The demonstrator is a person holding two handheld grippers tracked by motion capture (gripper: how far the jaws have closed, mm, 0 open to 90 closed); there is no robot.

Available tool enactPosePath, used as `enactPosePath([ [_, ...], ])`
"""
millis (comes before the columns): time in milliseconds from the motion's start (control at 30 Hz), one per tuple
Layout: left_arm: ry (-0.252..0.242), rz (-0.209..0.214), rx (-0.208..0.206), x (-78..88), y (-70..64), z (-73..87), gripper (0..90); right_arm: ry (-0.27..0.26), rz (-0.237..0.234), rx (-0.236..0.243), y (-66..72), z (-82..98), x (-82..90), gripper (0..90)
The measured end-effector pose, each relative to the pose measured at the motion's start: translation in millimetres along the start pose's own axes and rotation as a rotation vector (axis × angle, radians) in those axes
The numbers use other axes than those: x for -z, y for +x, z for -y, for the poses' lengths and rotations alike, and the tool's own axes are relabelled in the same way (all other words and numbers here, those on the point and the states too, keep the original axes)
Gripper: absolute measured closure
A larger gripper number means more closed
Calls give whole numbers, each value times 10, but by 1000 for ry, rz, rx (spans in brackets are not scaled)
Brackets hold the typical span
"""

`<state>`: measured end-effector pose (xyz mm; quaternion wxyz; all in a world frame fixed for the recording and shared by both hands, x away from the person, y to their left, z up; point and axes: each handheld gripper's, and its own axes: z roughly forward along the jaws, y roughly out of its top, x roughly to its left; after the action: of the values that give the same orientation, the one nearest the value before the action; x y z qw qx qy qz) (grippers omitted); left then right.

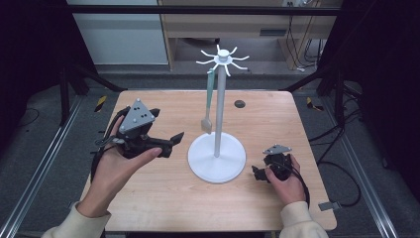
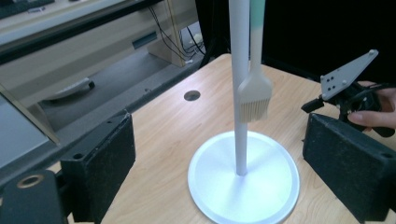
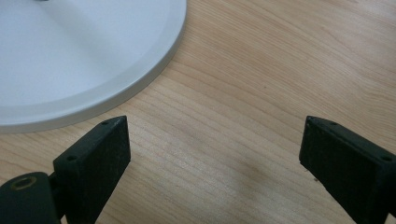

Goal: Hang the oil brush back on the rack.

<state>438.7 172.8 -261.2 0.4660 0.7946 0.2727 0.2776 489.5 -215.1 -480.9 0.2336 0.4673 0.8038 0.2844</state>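
A white stand [image 1: 218, 109] with a round base [image 1: 216, 157] rises from the middle of the wooden table, with hooks spreading from its top. A brush [image 1: 208, 106] with a pale green handle hangs from one hook, bristles down beside the pole [image 2: 241, 93]; the left gripper view shows the brush [image 2: 255, 95] close up. My left gripper [image 1: 171, 143] is held left of the base, pointing at the stand, open with nothing between its jaws [image 2: 218, 126]. My right gripper [image 1: 257, 172] rests low at the base's right edge, also open and empty [image 3: 215, 135].
A small dark round hole [image 1: 239, 103] marks the table behind the stand. Black frame rails run along both sides of the table. Cabinets and cables lie beyond the far edge. Bare wood lies in front of the base [image 3: 70, 56].
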Motion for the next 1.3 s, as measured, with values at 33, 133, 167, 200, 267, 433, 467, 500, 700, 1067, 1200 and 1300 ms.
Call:
enactPosePath([
  [33,-7,-18,-35,-12,31,35,88,-1,1,1,1,0,-2,93],
  [133,18,8,15,-28,11,143,84,-1,5,2,-5,0,-4,94],
  [167,24,11,22,-34,15,178,84,-1,5,2,-5,0,-4,94],
  [200,31,12,26,-39,21,213,83,0,4,0,-5,1,-4,93],
  [267,55,8,17,-59,37,284,81,-1,2,-2,-5,1,-4,93],
  [433,90,15,30,-136,36,464,78,-63,-57,-49,-32,-11,34,93],
  [467,94,15,30,-152,37,495,78,-67,-59,-51,-34,-11,35,93],
  [500,98,13,31,-173,37,533,77,-69,-60,-49,-34,-11,36,93],
  [700,108,15,8,-257,35,733,55,-71,-63,-45,-24,-15,39,93],
  [1067,141,-12,30,-340,192,1167,34,-74,-65,-47,-12,-9,52,92],
  [1200,153,-24,52,-329,314,1361,35,-66,-55,-42,-3,-4,55,92],
  [1300,152,-28,70,-328,381,1492,36,-65,-52,-41,-4,-3,52,92],
])
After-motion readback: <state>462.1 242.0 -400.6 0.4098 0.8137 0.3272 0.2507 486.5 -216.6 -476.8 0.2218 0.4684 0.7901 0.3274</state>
